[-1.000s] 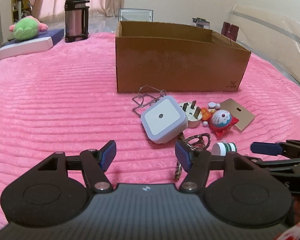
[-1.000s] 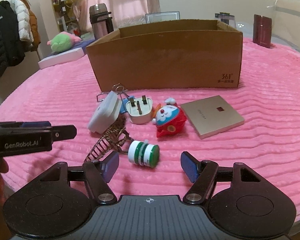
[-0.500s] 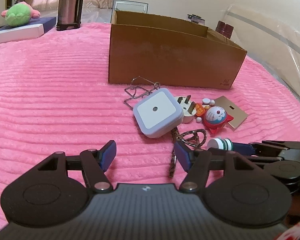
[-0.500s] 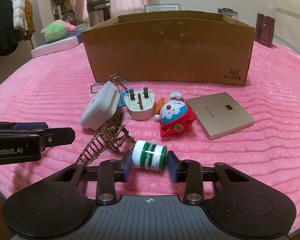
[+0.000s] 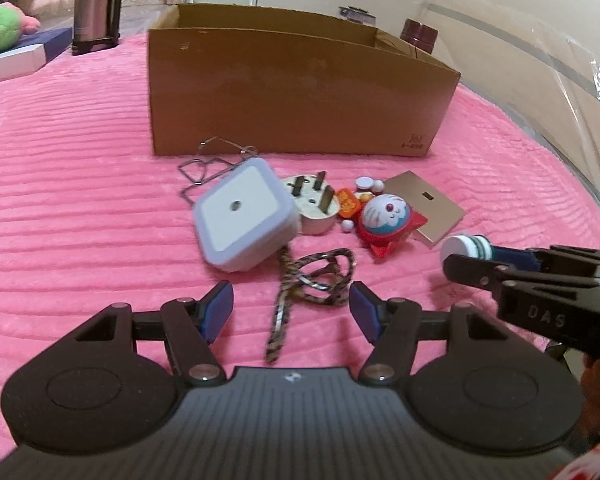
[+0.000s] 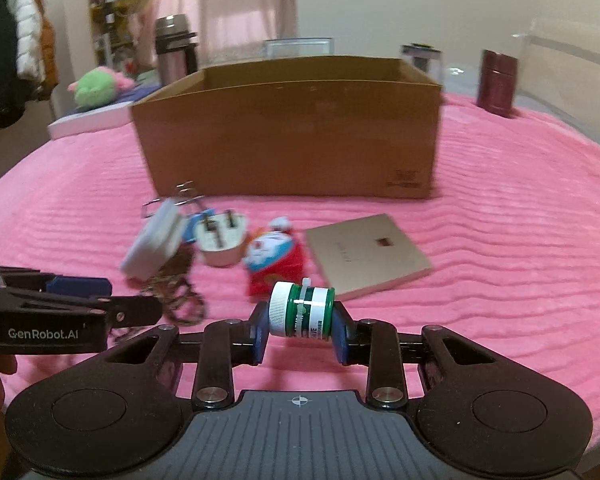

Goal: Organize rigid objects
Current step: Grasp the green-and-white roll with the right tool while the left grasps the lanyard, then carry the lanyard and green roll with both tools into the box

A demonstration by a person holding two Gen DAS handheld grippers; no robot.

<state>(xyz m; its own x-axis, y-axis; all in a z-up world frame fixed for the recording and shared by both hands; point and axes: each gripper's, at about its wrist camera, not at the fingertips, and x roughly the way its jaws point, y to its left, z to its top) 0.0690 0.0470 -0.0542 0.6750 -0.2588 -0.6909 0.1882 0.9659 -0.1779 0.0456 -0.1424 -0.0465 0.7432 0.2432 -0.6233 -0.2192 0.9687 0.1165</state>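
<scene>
Your box (image 6: 288,128) stands open toward the blanket's (image 5: 60,208) far edge; what it holds is hidden. Your right gripper (image 6: 300,334) has its fingers closed on the bottle (image 6: 302,312), lifted just above the blanket. Your left gripper (image 5: 290,312) fingers are spread wide, holding nothing, over the cord (image 5: 312,280).

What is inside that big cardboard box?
Only bare inner walls of the cardboard box show near its rim. Its front wall hides the floor, so any contents cannot be seen.
</scene>
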